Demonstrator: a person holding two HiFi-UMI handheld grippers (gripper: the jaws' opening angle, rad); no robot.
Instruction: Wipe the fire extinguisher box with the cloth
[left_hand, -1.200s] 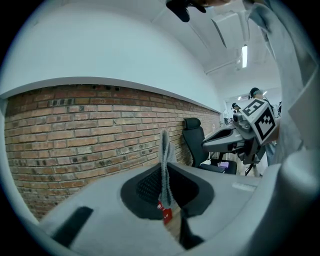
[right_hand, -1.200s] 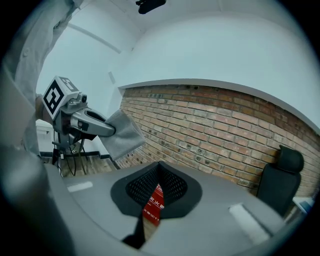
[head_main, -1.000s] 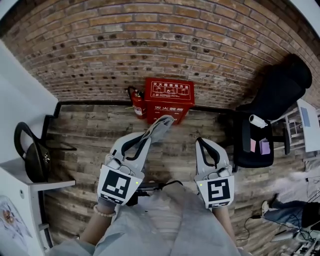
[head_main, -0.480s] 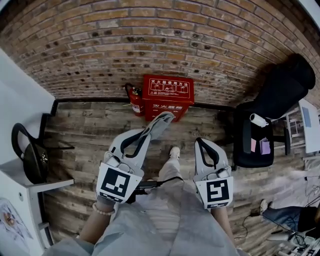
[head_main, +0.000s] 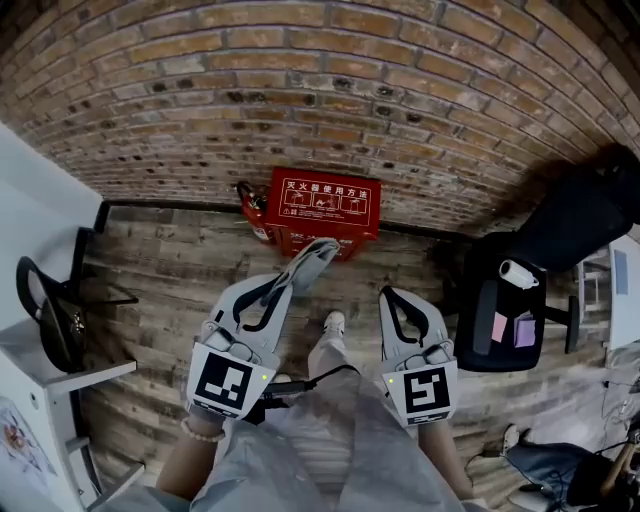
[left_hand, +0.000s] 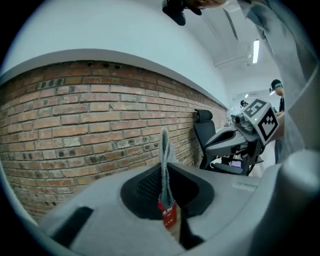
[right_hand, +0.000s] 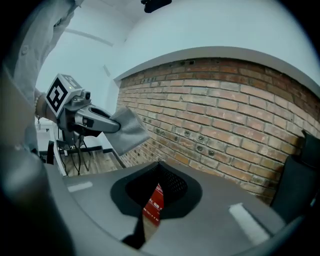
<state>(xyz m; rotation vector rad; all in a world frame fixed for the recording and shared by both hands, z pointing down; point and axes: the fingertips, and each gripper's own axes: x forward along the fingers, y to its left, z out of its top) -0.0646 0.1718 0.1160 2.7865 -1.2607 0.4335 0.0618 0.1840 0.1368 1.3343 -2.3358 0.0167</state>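
Red fire extinguisher box (head_main: 322, 204), grey cloth (head_main: 314, 258), red-brown brick wall (head_main: 300, 90), black chair (head_main: 575, 215)

Soft, even indoor light fills every view, without harsh glare. In the head view the red metal fire extinguisher box (head_main: 322, 208) is bright and sharp. To its right a broad dark shadow lies on the brown brick wall (head_main: 300, 90) beside a black office chair (head_main: 560, 230). Around the box the brick courses and grey wooden floor planks (head_main: 180, 260) bow strongly, and the corners go black. In the left gripper view a white ceiling strip light (left_hand: 256, 51) blooms high above the box, and the near folded grey cloth (left_hand: 164, 160) looks soft-edged.
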